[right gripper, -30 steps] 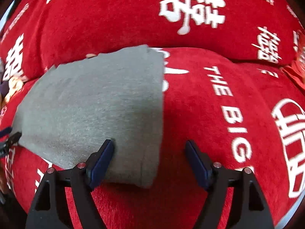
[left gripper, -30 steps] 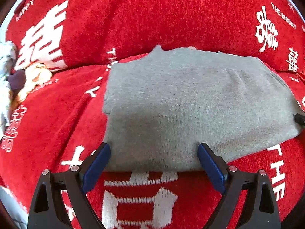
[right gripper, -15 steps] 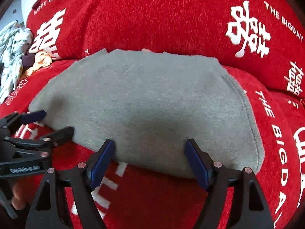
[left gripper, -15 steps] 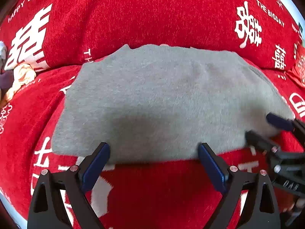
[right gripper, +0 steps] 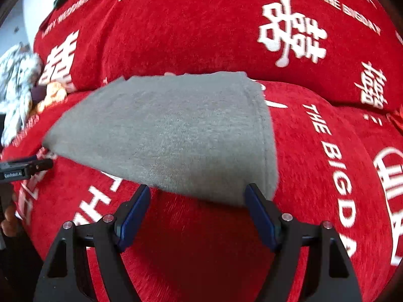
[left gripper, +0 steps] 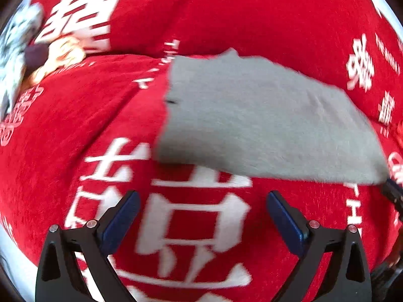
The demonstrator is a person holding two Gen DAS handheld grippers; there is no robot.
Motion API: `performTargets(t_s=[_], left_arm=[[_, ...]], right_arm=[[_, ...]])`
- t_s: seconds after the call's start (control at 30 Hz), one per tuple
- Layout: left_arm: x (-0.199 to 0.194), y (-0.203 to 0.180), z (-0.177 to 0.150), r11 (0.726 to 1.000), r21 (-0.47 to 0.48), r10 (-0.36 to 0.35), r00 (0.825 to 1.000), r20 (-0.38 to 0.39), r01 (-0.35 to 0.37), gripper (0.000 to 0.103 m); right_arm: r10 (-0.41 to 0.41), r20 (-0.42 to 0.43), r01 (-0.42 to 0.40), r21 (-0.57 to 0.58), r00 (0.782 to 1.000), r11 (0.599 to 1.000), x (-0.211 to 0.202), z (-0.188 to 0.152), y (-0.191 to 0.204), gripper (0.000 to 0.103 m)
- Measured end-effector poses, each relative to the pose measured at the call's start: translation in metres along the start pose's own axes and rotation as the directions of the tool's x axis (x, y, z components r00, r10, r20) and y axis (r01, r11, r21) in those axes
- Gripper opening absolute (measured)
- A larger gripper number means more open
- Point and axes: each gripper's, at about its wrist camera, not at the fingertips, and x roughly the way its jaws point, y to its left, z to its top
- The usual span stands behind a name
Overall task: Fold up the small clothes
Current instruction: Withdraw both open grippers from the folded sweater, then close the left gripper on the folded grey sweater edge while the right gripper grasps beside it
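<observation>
A folded grey garment (left gripper: 264,123) lies flat on the red sofa seat (left gripper: 83,115); it also shows in the right wrist view (right gripper: 171,136). My left gripper (left gripper: 201,216) is open and empty, just short of the garment's near edge, over white lettering. My right gripper (right gripper: 197,209) is open and empty, its blue fingertips at the garment's near edge by its right corner. The left gripper's tip shows at the left of the right wrist view (right gripper: 27,167). The right gripper's tip shows at the right edge of the left wrist view (left gripper: 394,192).
The red back cushion (right gripper: 201,25) with white characters rises behind the garment. A heap of other clothes (left gripper: 22,58) lies at the sofa's far left, also in the right wrist view (right gripper: 17,88). Red seat stretches to the right of the garment (right gripper: 340,163).
Both grippers have pulled back from the garment's near edge and swung apart. The left view now sits left of the garment. The garment has stayed flat.
</observation>
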Motion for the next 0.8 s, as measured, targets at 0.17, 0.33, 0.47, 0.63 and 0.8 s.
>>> performTargets(t_s=[0.17, 0.33, 0.47, 0.63, 0.8], left_arm=[[0.007, 0.057, 0.018, 0.960, -0.249, -0.137, 0.990, -0.012, 0.130, 0.101], [0.031, 0.067, 0.040, 0.914, -0.313, -0.271, 0.963, 0.007, 0.260, 0.101], [0.057, 0.064, 0.068, 0.903, -0.291, -0.325, 0.945, 0.016, 0.316, 0.101], [0.072, 0.061, 0.084, 0.900, -0.217, -0.384, 0.923, 0.020, 0.379, 0.101], [0.069, 0.050, 0.083, 0.852, -0.166, -0.501, 0.865, 0.020, 0.497, 0.079]], right_arm=[[0.005, 0.031, -0.008, 0.103, 1.000, 0.995, -0.016, 0.005, -0.009, 0.080], [0.027, 0.023, -0.029, 0.092, 0.999, 0.995, -0.012, 0.010, 0.006, 0.080], [0.043, 0.003, -0.043, 0.071, 0.999, 0.997, -0.007, 0.011, 0.018, 0.080], [0.043, -0.020, -0.043, 0.030, 0.999, 0.999, -0.005, 0.021, 0.032, 0.080], [0.085, -0.044, -0.086, -0.020, 0.995, 0.996, 0.010, 0.058, 0.056, 0.081]])
